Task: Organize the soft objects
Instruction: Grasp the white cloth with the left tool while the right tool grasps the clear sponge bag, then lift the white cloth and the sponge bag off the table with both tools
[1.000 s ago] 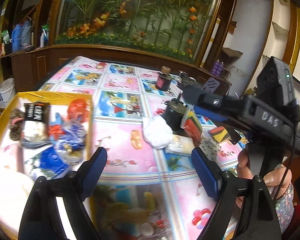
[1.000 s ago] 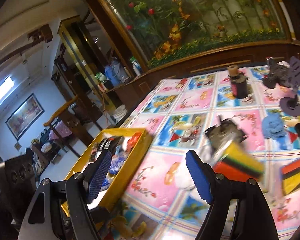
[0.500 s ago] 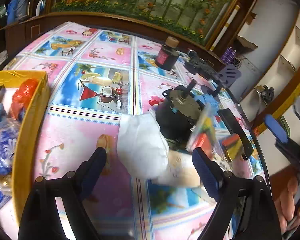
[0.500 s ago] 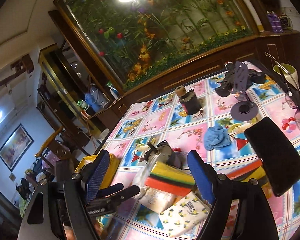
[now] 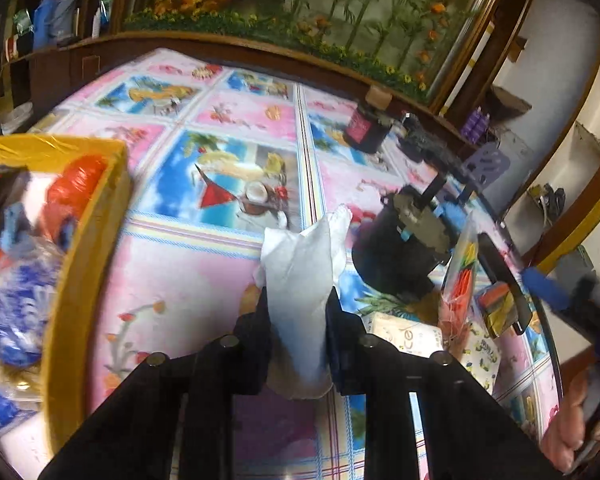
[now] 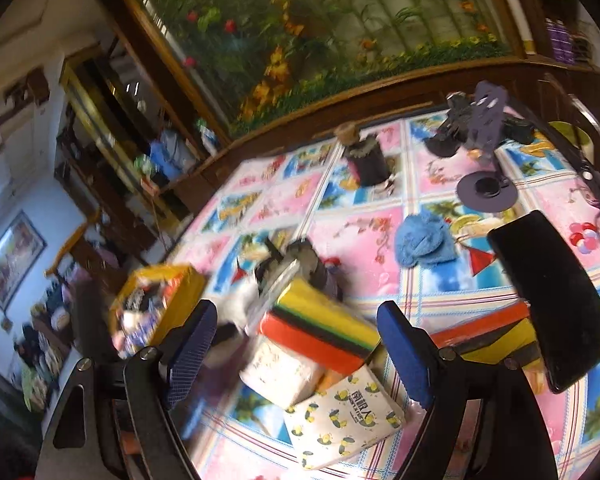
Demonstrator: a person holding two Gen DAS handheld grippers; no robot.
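While left gripper (image 5: 296, 312) pinches one white cloth (image 5: 300, 280), right gripper (image 6: 296, 344) gapes

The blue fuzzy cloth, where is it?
In the right wrist view the blue fuzzy cloth lies on the tablecloth, right of centre, between the black phone and the dark jar.

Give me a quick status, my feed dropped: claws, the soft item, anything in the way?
Left claw just closed on white cloth. Right claw open over striped sponge pack, not gripping. Yellow box left of cloth; black motor close on its right.
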